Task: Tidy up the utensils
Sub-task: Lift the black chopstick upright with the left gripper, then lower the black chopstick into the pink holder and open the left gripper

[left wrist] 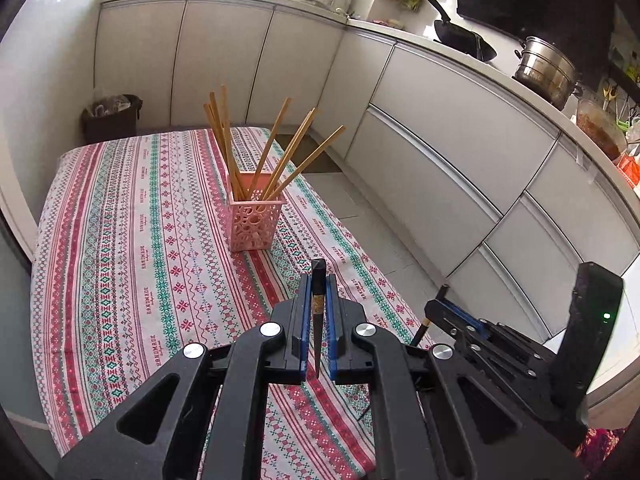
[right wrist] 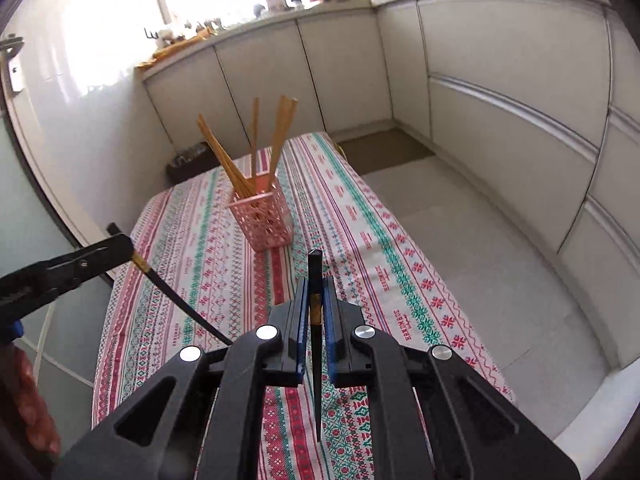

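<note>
- Over the near end of the surface (left wrist: 100, 240), the left tongs (left wrist: 319, 292) are closed on a dark chopstick (left wrist: 318, 312). Its blunt end pokes out past the tips, toward the pink basket (left wrist: 256, 220), and its thin end runs back between the fingers toward the camera.
- Straight ahead of the left tongs and a little to their left stands that pink basket, upright on the striped cloth. A bunch of light wooden chopsticks (left wrist: 276, 156) fans out of its open top.
- Long axis here: the held stick lies roughly level and points forward. My reading is that it has to be tipped upright, thin end down, before it can drop through the basket's mouth.
- Further right, the right tongs (right wrist: 316, 292) are likewise clamped on a second dark chopstick (right wrist: 316, 320), blunt end forward, with a gold band sitting between the blue pads. In the left camera these tongs sit off to the right, near the edge of the cloth.
- From the right tongs the basket lies ahead and somewhat left, leaning in that view only because of the lens.
- Nearer hand: both stand well apart from the basket. I judge the left one slightly better lined up, since the basket is almost dead ahead of it.
- Risk, as I see it: the fanned wooden sticks crowd the opening, so a dark stick may catch on them on the way in.
</note>
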{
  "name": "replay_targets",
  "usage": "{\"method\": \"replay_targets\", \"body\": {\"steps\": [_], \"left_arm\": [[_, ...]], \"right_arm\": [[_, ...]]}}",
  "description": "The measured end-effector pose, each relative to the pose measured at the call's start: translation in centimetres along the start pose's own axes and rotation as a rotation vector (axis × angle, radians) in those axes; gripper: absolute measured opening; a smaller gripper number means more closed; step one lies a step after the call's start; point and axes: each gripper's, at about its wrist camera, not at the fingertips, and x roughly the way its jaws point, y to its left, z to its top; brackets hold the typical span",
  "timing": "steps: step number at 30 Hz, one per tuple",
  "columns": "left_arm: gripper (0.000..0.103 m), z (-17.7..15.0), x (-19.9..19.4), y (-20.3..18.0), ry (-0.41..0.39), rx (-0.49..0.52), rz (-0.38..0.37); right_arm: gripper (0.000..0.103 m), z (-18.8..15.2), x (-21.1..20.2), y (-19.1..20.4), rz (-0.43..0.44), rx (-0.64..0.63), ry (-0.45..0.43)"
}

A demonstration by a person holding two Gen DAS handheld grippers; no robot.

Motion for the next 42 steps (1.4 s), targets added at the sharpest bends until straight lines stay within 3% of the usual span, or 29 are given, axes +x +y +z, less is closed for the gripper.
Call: {"method": "replay_targets", "body": {"steps": [12,20,25,29,32,35,36,41,42], "left_arm": [[0.006,2.0,-3.9,-2.3,-0.139,0.027,0.062],[0.006,8.6,-5.1,-2.3,-0.299,0.056,0.119],[0.006,13.1,-3.5,-1.2,-0.386,0.055,0.154],[0.006,15.8,-0.4,0.2,-0.408,0.046,0.186],[0.007,16.8,3.0,1.4,-0.382,0.038,0.205],[0.008,16.6,6.9,2.5,-0.293,0.032,0.234],[0.014,16.2,7.6,3.0,-0.271,0.015,0.229],[0.021,13.6,4.7,4.0,-0.336,-0.058,0.219],[0.026,13.2,3.6,4.1,-0.362,-0.076,0.228]], "right_arm": [[0.007,5.5,-7.3,2.2,0.061,-0.023,-0.251],[0.008,9.9,-7.6,2.2,0.085,-0.003,-0.329],[0.007,12.7,-5.7,2.4,0.106,0.005,-0.354],[0.008,14.3,-3.4,2.7,0.116,-0.008,-0.356],[0.008,15.2,-1.6,3.1,0.124,-0.019,-0.356],[0.008,15.6,0.1,3.3,0.134,-0.024,-0.344],[0.008,15.8,0.5,3.3,0.139,-0.020,-0.341],[0.008,16.5,1.8,3.9,0.163,-0.021,-0.352],[0.008,16.5,2.0,4.1,0.167,-0.022,-0.354]]}}
